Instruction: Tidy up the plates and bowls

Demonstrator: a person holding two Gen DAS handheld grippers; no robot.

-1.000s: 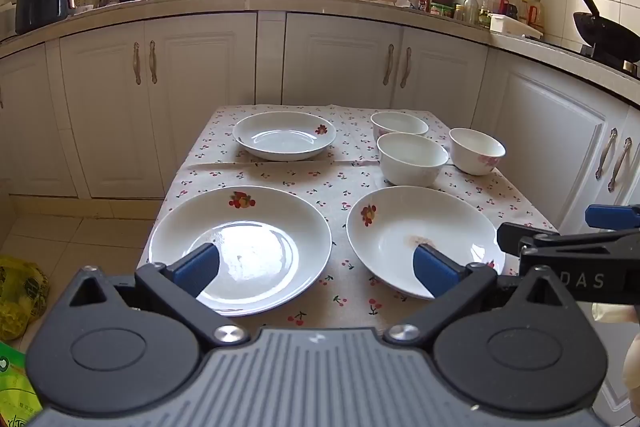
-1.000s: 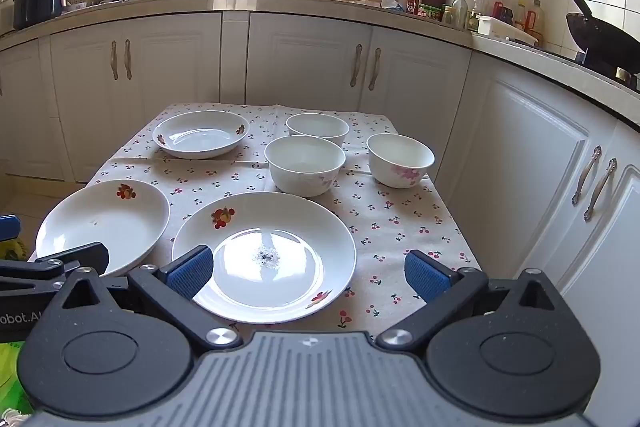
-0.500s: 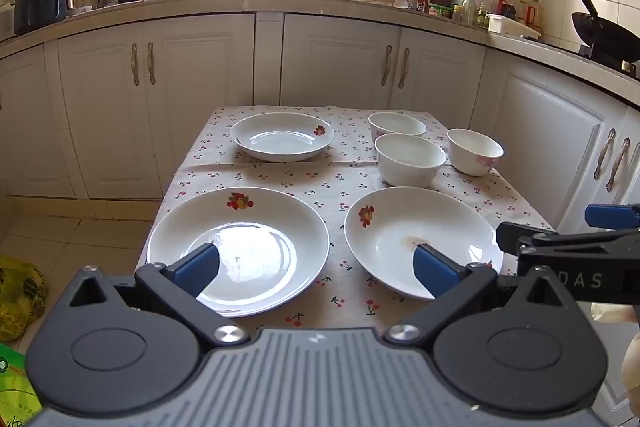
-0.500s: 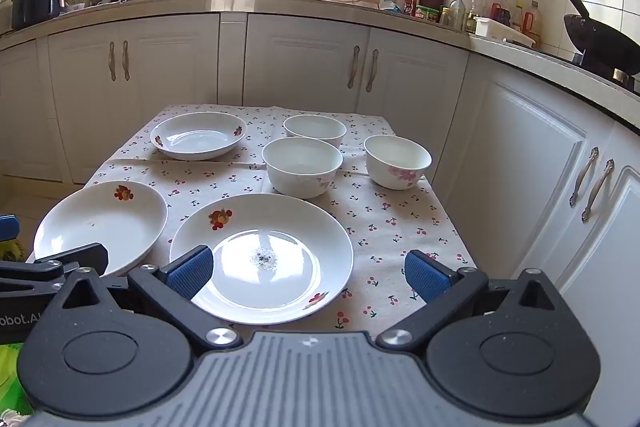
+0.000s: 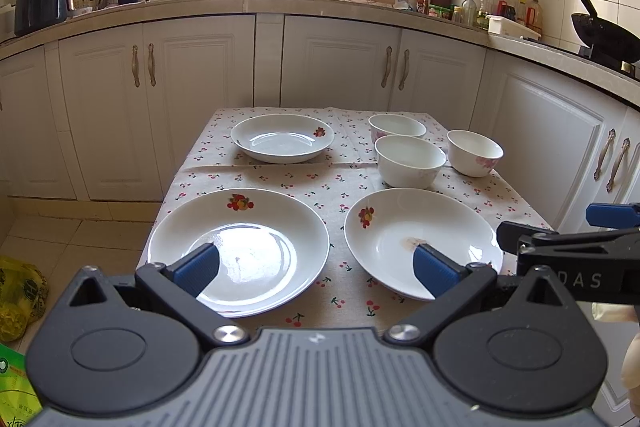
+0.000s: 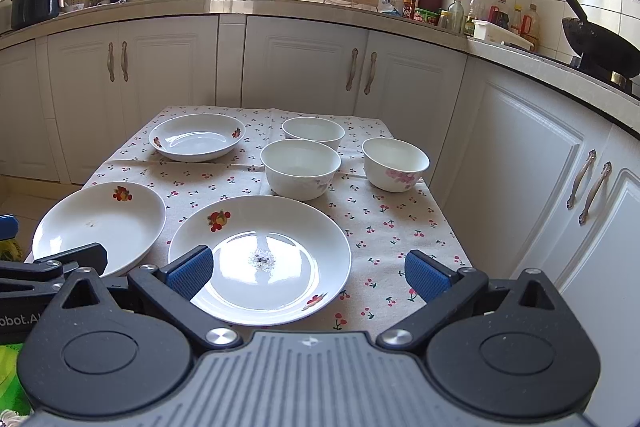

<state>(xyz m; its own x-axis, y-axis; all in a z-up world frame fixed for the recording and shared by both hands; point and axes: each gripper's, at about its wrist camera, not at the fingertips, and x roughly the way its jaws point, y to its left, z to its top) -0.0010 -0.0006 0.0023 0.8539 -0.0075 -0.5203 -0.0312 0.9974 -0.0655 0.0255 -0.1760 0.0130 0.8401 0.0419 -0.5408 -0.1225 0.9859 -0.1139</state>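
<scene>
Both grippers hang just off the near edge of the tabletop [image 5: 352,291], side by side, and nothing is in hand. The left gripper [image 5: 316,269] has its jaws spread wide over the near-left plate [image 5: 240,251]; the right gripper [image 6: 308,273] has its jaws just as wide over the near-right plate [image 6: 260,259].

Six pieces lie apart on the cherry-print cloth [image 6: 384,227], none stacked. The two big plates take the near edge, almost rim to rim, which to my eye puts each one in front of its own gripper for a first pick. The smaller deep plate [image 5: 282,138] sits toward the far-left corner. The three bowls bunch on the far right: the middle bowl [image 6: 301,169] just behind the near-right plate, the back bowl [image 6: 313,133] behind that, and the pink-flowered bowl [image 6: 396,163] by the right edge.

Everything rests flat and mouth-up, so sorting has not begun. Being round, the pieces have no long axis. Only the prints give a heading: the fruit marks on the big plates sit on their far rims, and the bowl's flowers face the near edge. A rim pinch from the near side looks the natural start.
</scene>
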